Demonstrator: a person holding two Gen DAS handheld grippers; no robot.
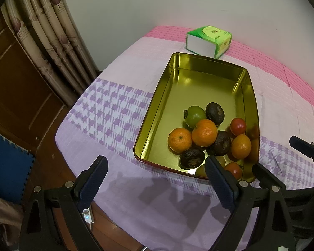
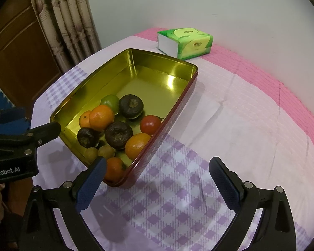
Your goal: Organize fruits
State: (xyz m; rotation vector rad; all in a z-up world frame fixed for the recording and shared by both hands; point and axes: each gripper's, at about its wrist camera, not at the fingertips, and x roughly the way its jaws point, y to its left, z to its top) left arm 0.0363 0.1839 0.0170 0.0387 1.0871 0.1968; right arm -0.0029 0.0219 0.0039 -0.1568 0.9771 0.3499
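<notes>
Fruit sits heaped at the near end of a gold-lined metal tin point(image 1: 198, 83) with a dark red outer wall, lying on a worktop point(image 1: 119, 79) under a cloth of lilac, purple check and pink. In the heap are three oranges point(image 1: 204, 132), three dark, wrinkled round fruits point(image 1: 215, 110), a green tomato point(image 1: 195, 115), a red tomato point(image 1: 238, 126) and, close to the near wall, a couple of small yellow-green fruits point(image 2: 106, 151). The far half of the tin is bare metal. Beyond its far end, just apart from it, rests a green-and-white tissue pack point(image 1: 209, 40).

The left hand-held gripper point(image 1: 157, 171) hangs over the cloth at the tin's near left corner, its blue-padded fingers point(image 1: 92, 179) spread wide with nothing between them. The right hand-held gripper point(image 2: 158, 171) hovers over the checked cloth beside the tin's near right corner, its jaws likewise wide apart and empty; its left finger overlaps the tin's corner in the right wrist view, though contact cannot be judged. Each gripper shows at the edge of the other's camera. A patterned curtain point(image 1: 52, 33) and brown wooden panelling point(image 1: 16, 79) stand behind the worktop on the left.
</notes>
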